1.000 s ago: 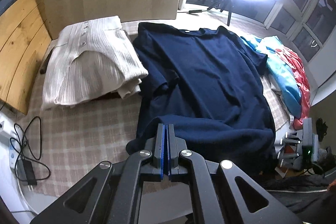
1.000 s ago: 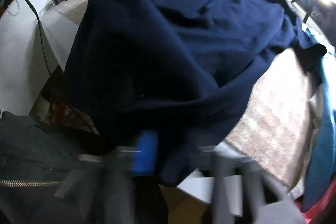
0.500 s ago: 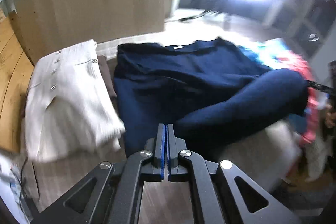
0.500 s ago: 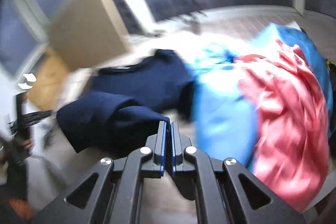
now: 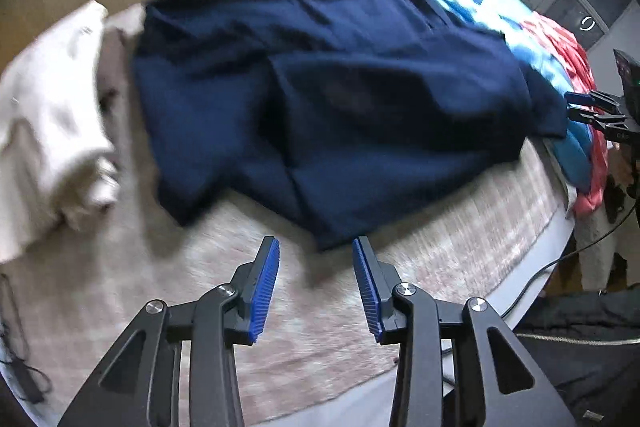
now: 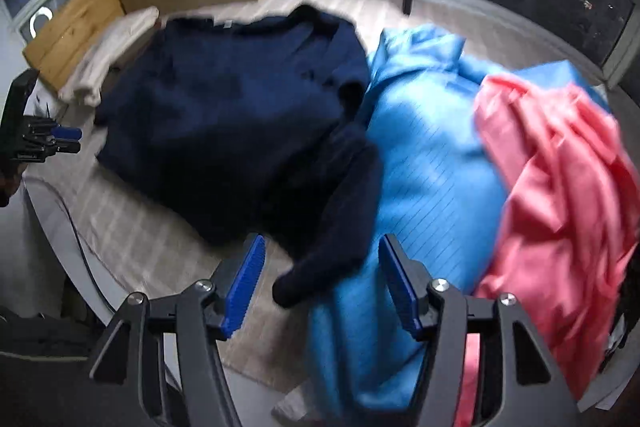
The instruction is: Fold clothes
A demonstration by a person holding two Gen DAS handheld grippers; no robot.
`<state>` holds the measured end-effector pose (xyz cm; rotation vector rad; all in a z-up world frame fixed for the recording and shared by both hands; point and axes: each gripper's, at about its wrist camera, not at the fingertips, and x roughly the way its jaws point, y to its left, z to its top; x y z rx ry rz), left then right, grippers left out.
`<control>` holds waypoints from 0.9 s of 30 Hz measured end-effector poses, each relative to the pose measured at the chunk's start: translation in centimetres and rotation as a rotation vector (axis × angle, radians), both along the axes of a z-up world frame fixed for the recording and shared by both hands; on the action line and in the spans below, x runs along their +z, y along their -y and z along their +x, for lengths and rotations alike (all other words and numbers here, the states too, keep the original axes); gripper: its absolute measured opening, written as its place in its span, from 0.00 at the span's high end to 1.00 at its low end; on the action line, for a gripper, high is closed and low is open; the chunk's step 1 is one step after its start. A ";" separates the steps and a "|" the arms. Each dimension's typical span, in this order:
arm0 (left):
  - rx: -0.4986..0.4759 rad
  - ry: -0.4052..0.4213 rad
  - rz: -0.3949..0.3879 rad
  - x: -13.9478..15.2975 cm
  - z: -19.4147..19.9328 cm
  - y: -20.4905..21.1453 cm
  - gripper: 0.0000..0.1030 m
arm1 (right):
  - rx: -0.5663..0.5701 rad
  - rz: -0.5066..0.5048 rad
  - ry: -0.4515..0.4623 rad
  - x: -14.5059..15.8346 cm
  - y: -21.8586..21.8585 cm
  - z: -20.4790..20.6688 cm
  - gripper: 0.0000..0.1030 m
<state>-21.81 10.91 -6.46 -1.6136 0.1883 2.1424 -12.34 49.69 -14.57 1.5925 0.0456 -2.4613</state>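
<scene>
With both the left gripper [image 5: 316, 253] and right gripper [image 6: 320, 251] spread and empty, the navy shirt [image 5: 328, 99] lies half-doubled. Its loose sleeve [image 6: 328, 227] drapes over the blue garment [image 6: 432, 163] beside it, so a careless pinch there could likely drag both.

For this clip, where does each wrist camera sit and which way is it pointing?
Left wrist: sits behind the open left claw, looking across the bed at the navy shirt and cream garment; the right claw shows at the right edge.
Right wrist: sits behind the open right claw, facing the navy shirt, blue garment and pink garment; the left claw shows at the left edge.
Shared: all four garments and the opposite claw.
</scene>
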 end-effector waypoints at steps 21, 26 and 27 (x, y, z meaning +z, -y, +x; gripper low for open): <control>0.059 -0.172 0.034 7.7 -0.3 -0.2 0.93 | 0.152 0.003 -0.058 0.0 1.1 2.4 0.43; 0.089 -0.163 -0.023 8.3 -0.3 0.4 0.93 | 0.244 -0.046 -0.120 -0.3 4.3 2.9 0.43; 0.097 -0.152 -0.014 8.2 -0.4 0.4 0.93 | 0.274 -0.040 -0.128 -0.6 5.1 2.9 0.43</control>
